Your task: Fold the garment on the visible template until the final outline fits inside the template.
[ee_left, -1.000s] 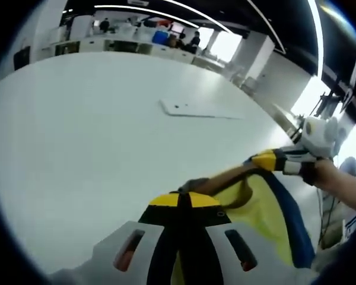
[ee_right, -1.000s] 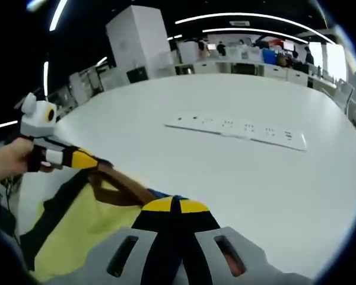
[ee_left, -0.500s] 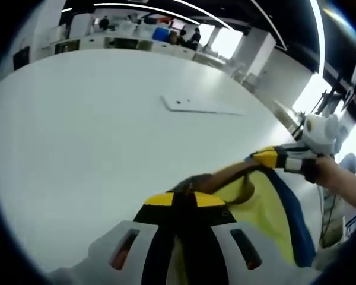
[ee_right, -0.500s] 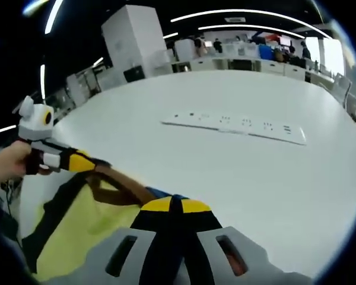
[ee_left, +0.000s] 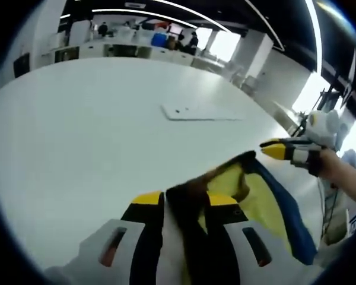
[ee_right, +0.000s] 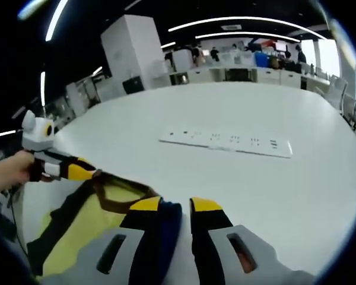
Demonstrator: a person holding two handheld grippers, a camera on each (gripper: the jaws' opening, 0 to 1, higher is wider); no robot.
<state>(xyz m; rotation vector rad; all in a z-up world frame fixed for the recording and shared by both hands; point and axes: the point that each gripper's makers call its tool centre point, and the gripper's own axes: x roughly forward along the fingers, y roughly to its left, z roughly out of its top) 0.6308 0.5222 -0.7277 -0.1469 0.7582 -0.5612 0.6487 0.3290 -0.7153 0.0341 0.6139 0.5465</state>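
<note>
Both my grippers, L [ee_left: 185,200] & R [ee_right: 174,207], were spread w/ nothing clamped; garment [ee_right: 95,219] lay bunched, folding mostly left, no template seen

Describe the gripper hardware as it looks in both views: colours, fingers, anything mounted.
Both match. The left gripper and right gripper each have black fingers capped with yellow tips, rising from a light grey body with two slots showing orange inside. Seen from the opposite view, each has a white-and-black body with a yellow tip. A bare hand grips the left one; no sleeve or cables can be seen.
</note>
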